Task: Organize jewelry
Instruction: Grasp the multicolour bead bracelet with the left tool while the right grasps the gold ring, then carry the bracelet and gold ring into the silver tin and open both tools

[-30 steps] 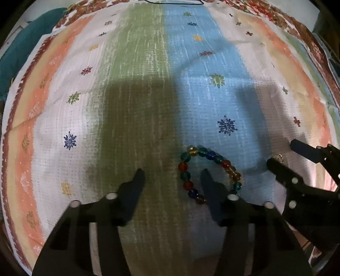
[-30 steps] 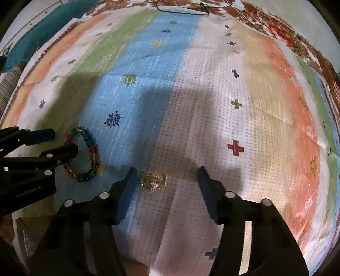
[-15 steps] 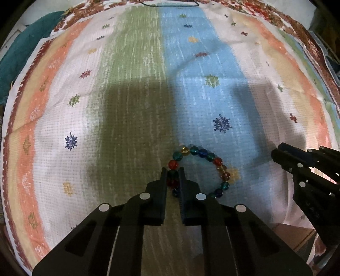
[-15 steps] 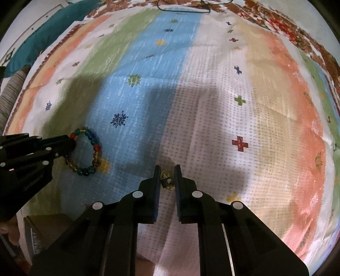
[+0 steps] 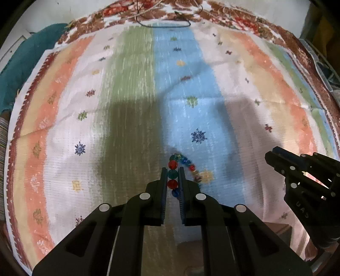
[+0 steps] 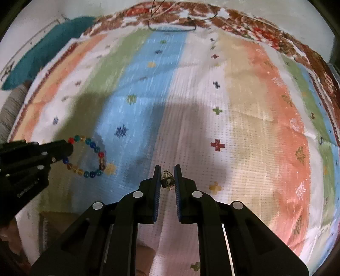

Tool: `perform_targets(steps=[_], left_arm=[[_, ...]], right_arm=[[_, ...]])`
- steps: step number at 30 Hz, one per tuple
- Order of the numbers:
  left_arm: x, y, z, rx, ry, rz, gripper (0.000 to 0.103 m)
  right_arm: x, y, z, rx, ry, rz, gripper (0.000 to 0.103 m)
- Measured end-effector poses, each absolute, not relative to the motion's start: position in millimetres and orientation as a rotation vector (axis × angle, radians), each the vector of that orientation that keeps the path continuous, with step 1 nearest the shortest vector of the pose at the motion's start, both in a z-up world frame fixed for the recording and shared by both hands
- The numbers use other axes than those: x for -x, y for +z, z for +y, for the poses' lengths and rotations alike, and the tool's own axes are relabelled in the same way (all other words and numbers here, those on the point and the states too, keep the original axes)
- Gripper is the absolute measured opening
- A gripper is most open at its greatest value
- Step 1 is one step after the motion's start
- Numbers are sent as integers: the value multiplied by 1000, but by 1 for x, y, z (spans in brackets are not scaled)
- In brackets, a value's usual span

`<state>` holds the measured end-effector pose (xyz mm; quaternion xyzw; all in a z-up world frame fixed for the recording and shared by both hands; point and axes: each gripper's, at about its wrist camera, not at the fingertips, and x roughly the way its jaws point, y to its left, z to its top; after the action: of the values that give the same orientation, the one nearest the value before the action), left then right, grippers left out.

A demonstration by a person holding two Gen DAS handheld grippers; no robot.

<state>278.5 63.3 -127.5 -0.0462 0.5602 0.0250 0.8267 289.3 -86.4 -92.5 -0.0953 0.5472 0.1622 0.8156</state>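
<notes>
Between each gripper's fingers: one bracelet [image 5: 173, 174], one earring [image 6: 166, 179].

We seem to be in a home: a striped woven cloth [image 5: 131, 89] with small embroidered motifs and a red-brown floral border [image 6: 265, 31] covers the surface. A teal fabric [image 6: 42, 44] lies beyond its far left edge, against a pale wall [image 5: 31, 17].
</notes>
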Motion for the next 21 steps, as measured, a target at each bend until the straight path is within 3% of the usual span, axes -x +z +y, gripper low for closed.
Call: perform_targets(steps=[21], left_arm=[[-243, -63, 39, 43, -3, 1000, 9]], right_arm=[[-265, -39, -99, 122, 360, 1043, 13]])
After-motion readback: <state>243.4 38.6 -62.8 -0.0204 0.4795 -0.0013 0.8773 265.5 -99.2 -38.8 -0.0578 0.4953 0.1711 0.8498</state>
